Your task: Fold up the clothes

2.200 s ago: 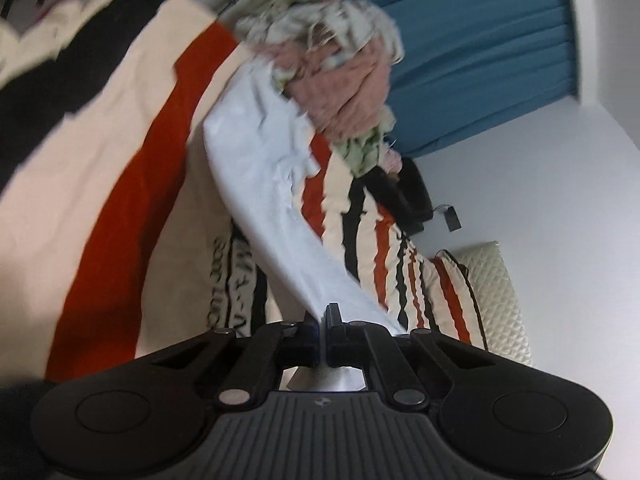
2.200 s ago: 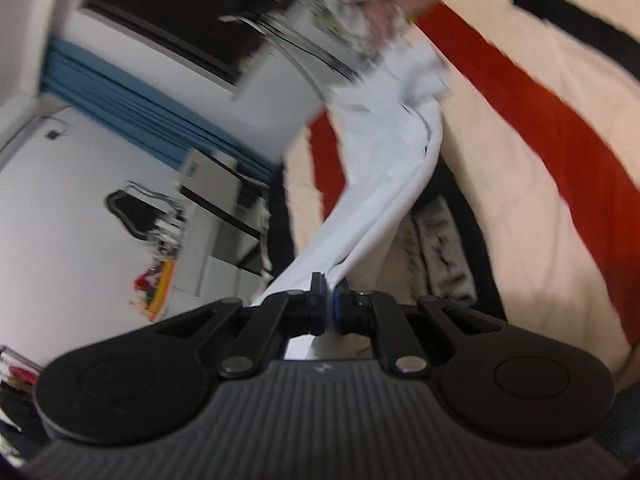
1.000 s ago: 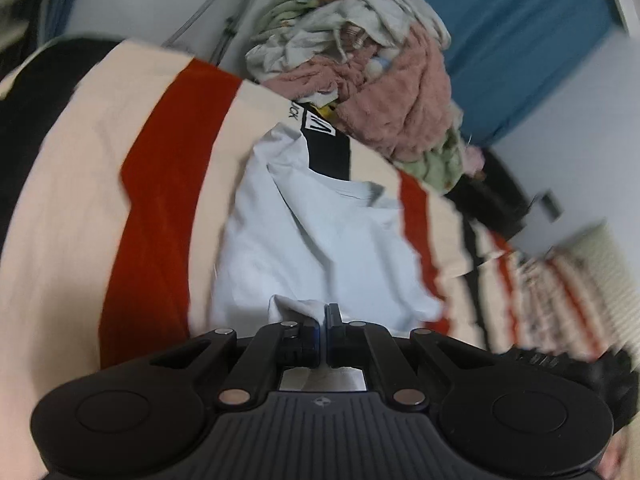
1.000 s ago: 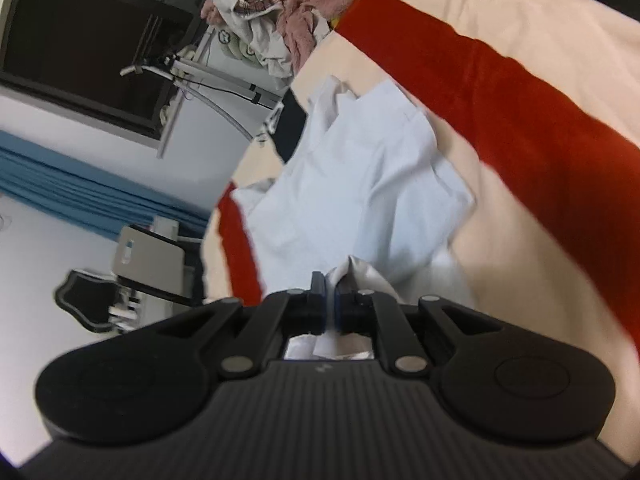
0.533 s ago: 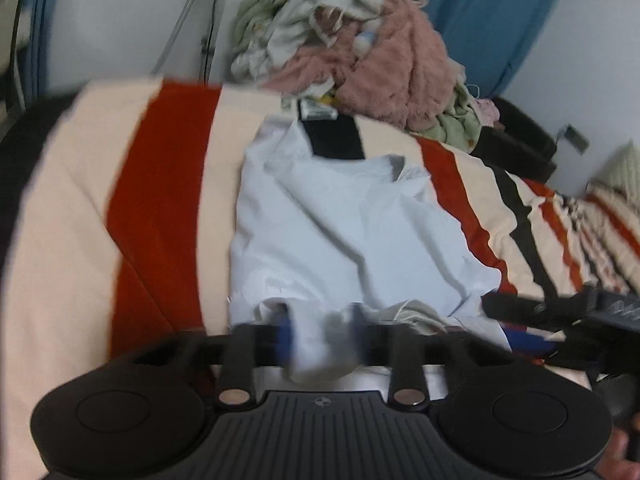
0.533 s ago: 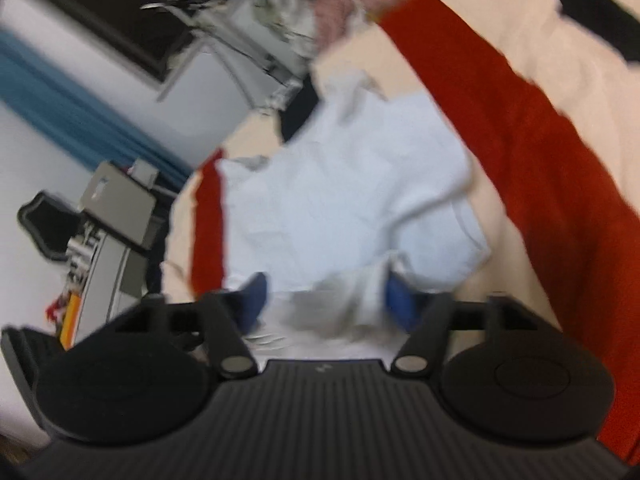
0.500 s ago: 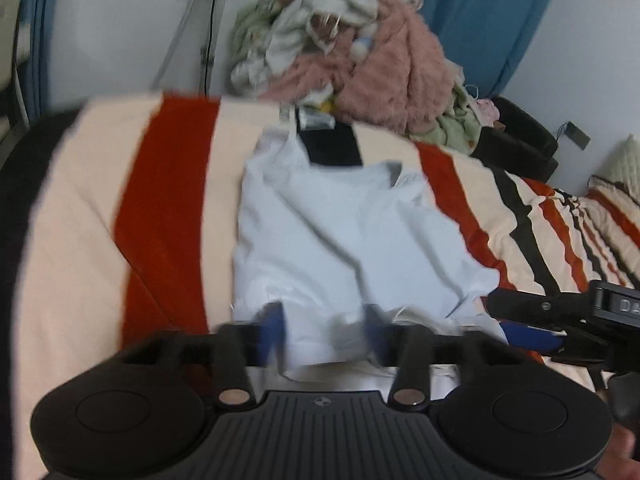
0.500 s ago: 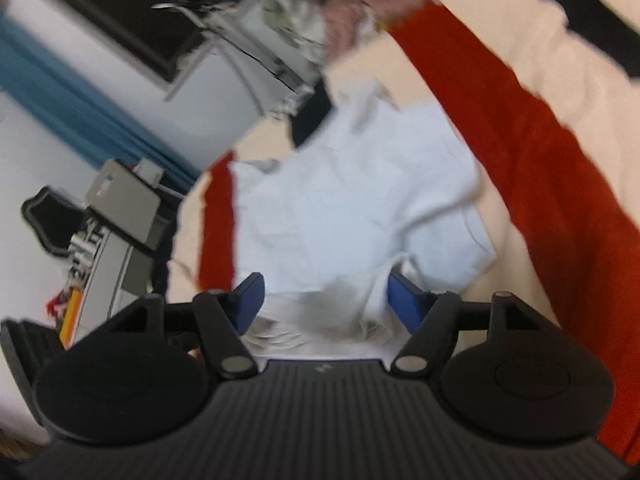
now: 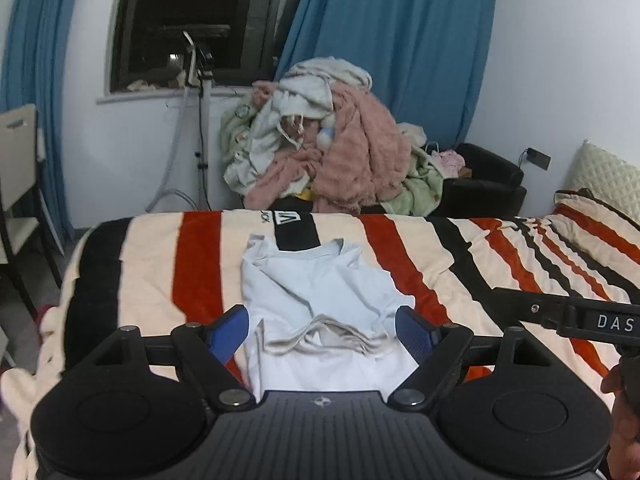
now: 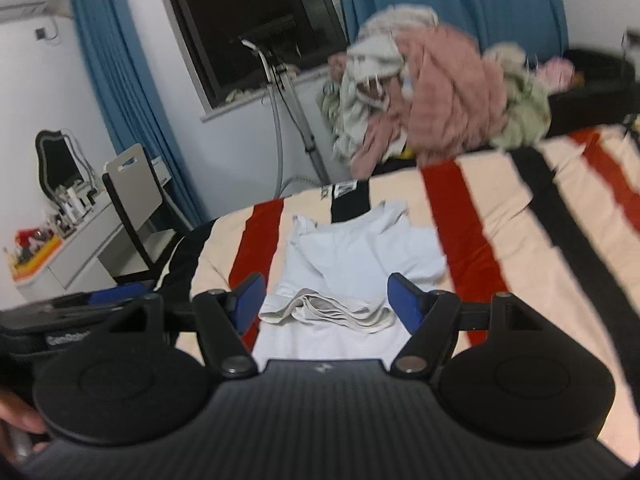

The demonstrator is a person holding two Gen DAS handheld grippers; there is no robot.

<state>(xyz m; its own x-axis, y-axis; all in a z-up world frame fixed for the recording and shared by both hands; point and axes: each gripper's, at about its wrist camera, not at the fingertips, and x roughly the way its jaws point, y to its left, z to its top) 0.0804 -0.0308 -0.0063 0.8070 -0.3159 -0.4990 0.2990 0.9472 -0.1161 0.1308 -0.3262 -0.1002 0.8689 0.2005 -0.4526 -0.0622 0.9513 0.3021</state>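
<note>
A pale blue shirt (image 9: pixel 320 292) lies flat on the striped blanket (image 9: pixel 160 264), with a bunched cream hem fold (image 9: pixel 332 334) at its near end. It also shows in the right wrist view (image 10: pixel 352 260). My left gripper (image 9: pixel 322 330) is open and empty just above the shirt's near end. My right gripper (image 10: pixel 324 298) is open and empty, also over the near end. The right gripper's body (image 9: pixel 568 316) shows at the right of the left wrist view. The left gripper's body (image 10: pixel 80 308) shows at the left of the right wrist view.
A heap of pink, white and green clothes (image 9: pixel 332 140) is piled beyond the bed's far edge. A dark armchair (image 9: pixel 480 184) stands at the back right, a pillow (image 9: pixel 600 176) far right. A chair (image 10: pixel 136 196) and desk (image 10: pixel 72 240) stand left of the bed.
Both grippers were shut on the shirt and carried it down onto the blanket. Both have since opened and drawn back; the shirt now lies free.
</note>
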